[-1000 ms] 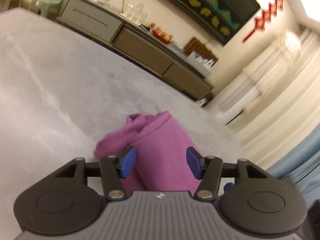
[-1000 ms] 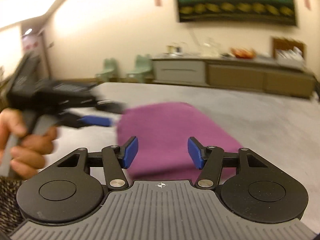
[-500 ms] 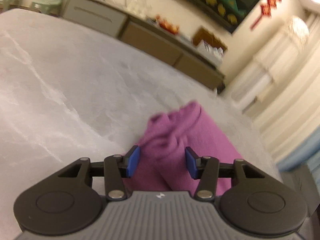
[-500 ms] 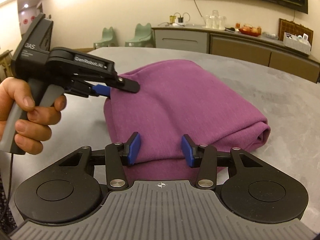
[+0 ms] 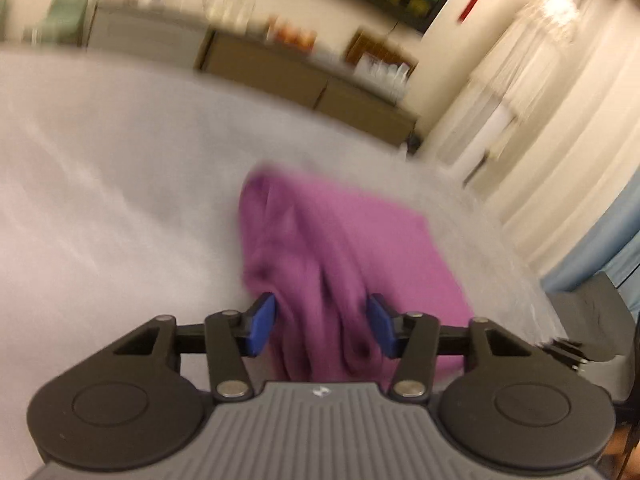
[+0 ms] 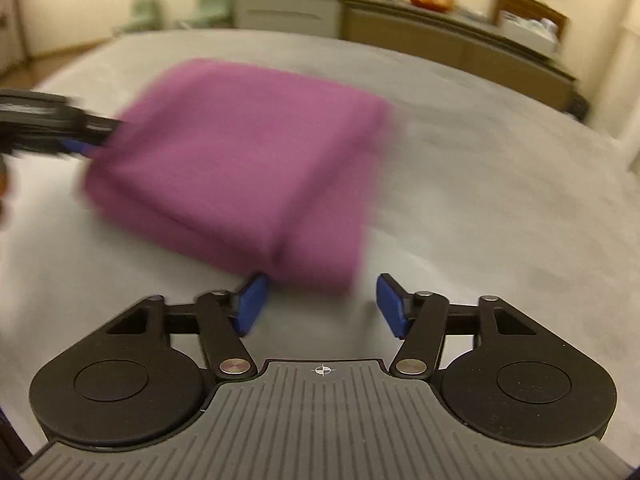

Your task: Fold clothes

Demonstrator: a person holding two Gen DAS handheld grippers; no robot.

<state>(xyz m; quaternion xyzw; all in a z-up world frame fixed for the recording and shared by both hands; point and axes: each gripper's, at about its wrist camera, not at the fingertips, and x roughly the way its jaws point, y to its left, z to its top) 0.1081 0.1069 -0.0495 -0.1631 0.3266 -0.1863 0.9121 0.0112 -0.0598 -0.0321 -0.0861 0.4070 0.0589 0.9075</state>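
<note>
A folded purple garment [image 6: 240, 160] lies on the grey table [image 6: 500, 208]. In the left wrist view the garment [image 5: 340, 256] reaches between the open blue pads of my left gripper [image 5: 322, 330]; whether the pads touch the cloth is unclear. My right gripper [image 6: 322, 306] is open and empty, with the garment's near corner just ahead of its left pad. The left gripper also shows in the right wrist view [image 6: 76, 142], blurred, at the garment's left edge.
A long sideboard [image 6: 400, 28] with bottles and boxes runs along the far wall. Two green chairs [image 6: 180, 12] stand at its left. White curtains [image 5: 540, 100] hang at the right. A grey object [image 5: 588, 320] lies past the table's right edge.
My right gripper has drawn back off the garment and opened wider. The left gripper has tilted and shifted, still at the garment's edge. Both views are motion-blurred.
</note>
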